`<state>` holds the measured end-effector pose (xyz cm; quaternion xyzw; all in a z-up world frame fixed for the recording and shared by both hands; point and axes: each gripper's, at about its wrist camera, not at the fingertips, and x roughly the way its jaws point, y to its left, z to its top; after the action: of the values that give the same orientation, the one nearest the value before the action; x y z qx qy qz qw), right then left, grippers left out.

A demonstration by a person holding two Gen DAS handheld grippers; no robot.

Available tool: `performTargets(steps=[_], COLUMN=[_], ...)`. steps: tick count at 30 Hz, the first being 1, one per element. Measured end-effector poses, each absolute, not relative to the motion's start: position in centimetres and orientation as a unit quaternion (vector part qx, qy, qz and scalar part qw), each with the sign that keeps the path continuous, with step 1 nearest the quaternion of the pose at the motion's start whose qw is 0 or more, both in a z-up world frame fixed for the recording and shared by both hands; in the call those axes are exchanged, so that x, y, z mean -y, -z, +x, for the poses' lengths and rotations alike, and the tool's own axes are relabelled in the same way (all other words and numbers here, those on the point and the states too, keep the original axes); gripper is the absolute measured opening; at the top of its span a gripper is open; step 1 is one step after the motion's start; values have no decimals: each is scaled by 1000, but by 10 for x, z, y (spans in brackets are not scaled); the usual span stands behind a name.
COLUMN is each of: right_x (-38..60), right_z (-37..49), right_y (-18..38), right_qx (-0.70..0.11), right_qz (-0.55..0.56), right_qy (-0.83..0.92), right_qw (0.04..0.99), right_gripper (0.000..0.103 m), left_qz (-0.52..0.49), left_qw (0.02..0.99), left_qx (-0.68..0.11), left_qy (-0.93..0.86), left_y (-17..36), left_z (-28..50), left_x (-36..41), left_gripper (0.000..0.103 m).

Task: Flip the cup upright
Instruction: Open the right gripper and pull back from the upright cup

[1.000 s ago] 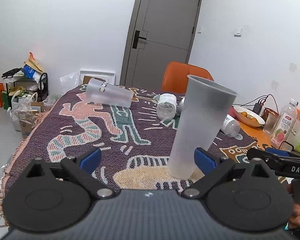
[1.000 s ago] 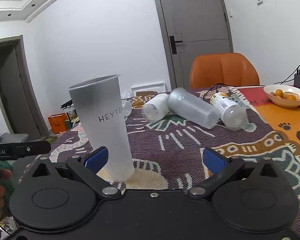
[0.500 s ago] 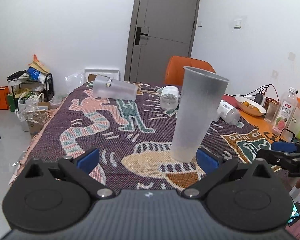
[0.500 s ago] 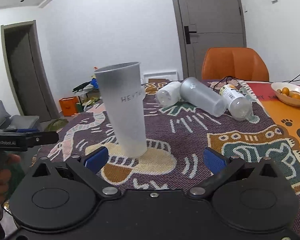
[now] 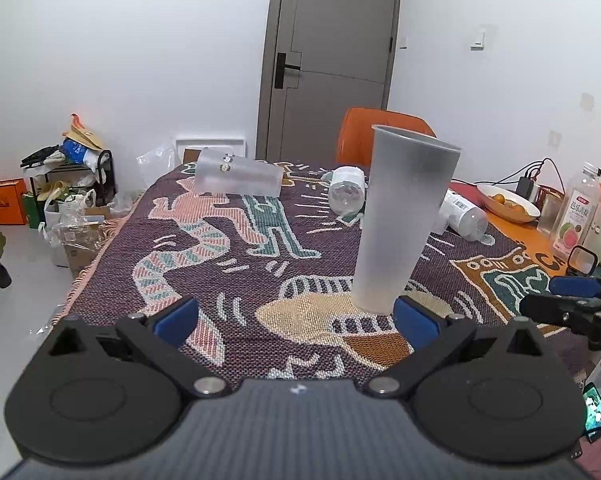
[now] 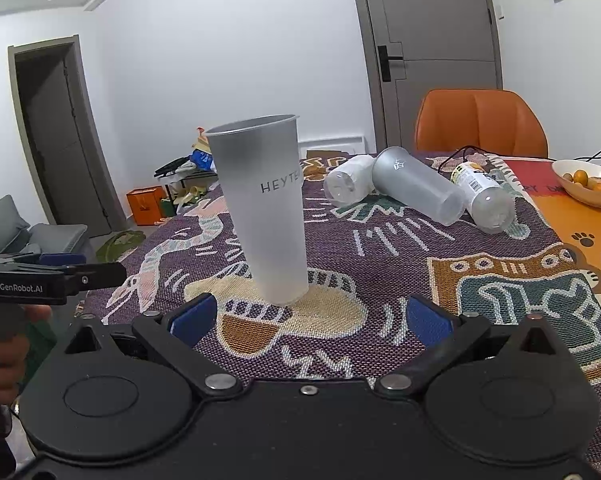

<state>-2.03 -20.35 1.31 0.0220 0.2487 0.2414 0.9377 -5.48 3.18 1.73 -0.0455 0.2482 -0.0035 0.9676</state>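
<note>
The frosted cup (image 5: 404,216) stands upright on the table (image 5: 204,240), mouth up, on the patterned woven cloth (image 6: 380,256), and nothing holds it. On its side the letters "HEYTE" can be read in the right wrist view.

The left tool (image 5: 296,318) is spread wide with nothing between its blue pads (image 5: 176,318); its right pad is just beside the base of the cup, but I cannot tell if it touches. The right tool (image 6: 306,316) is also spread wide and holds nothing; the cup is near, in front of its left pad.

Farther on the table, another frosted cup (image 6: 418,186) lies on its side between two lying bottles. A third lying cup (image 5: 238,176) is at the far left. A bowl of fruit (image 6: 588,182) is at the far right.
</note>
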Motion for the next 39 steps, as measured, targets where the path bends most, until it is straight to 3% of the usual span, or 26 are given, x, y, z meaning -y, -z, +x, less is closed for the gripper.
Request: performTargets(steps=[39], right_x=[198], right_z=[-21], right_y=[-10], right_qx=[-259], right_qz=[21], right_qy=[-246], right_qw=[934], right_gripper=[103], left_qz=[-30], left_qw=[967], left_qx=[-252], left_qy=[-1], left_y=[-18], left_z=[-62], left_x=[-28], left_gripper=[103])
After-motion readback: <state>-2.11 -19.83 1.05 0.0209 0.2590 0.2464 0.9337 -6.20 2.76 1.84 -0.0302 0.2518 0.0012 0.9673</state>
